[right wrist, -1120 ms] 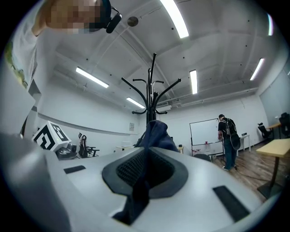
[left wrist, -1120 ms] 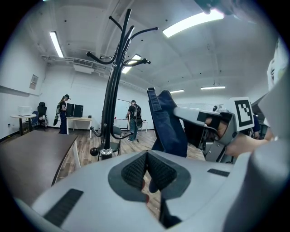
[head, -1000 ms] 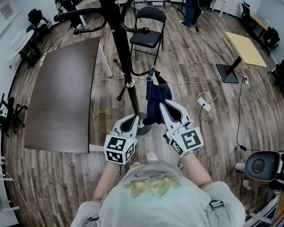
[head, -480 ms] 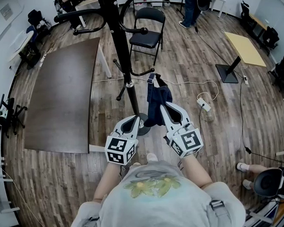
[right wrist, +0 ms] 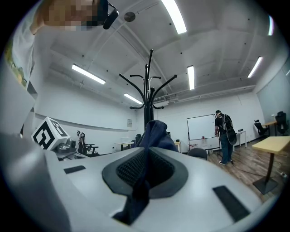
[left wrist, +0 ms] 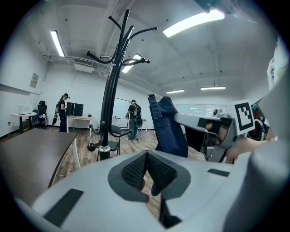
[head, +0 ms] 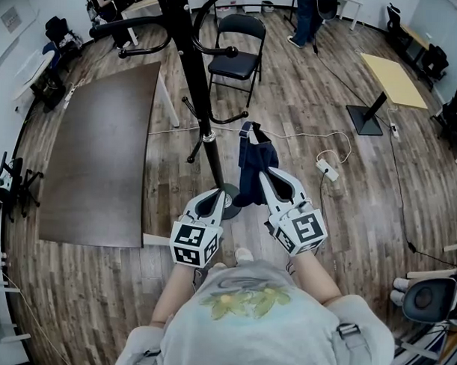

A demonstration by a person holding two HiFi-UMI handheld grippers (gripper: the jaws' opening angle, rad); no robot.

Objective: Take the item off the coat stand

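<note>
The black coat stand (head: pixel 195 72) rises just ahead of me, its round base (head: pixel 229 203) on the floor between my grippers. A dark blue denim garment (head: pixel 254 160) hangs from my right gripper (head: pixel 265 172), which is shut on its cloth. The garment's top end sits next to the tip of a low hook (head: pixel 232 119). In the right gripper view the cloth (right wrist: pixel 153 131) runs up from between the pads (right wrist: pixel 131 170), with the coat stand (right wrist: pixel 149 90) behind it. My left gripper (head: pixel 216 192) is shut and empty beside the pole. From the left gripper view the garment (left wrist: pixel 167 129) hangs apart from the stand (left wrist: pixel 109 108).
A dark brown table (head: pixel 102 151) lies to the left. A black folding chair (head: pixel 237 55) stands behind the stand. A power strip (head: pixel 327 168) and cables lie on the wood floor at right. A yellow table (head: pixel 397 78) is far right, a stool (head: pixel 426 296) at bottom right.
The right gripper and the garment have shifted slightly toward me, away from the low hook. The stool at bottom right has moved. The left gripper has stayed put.
</note>
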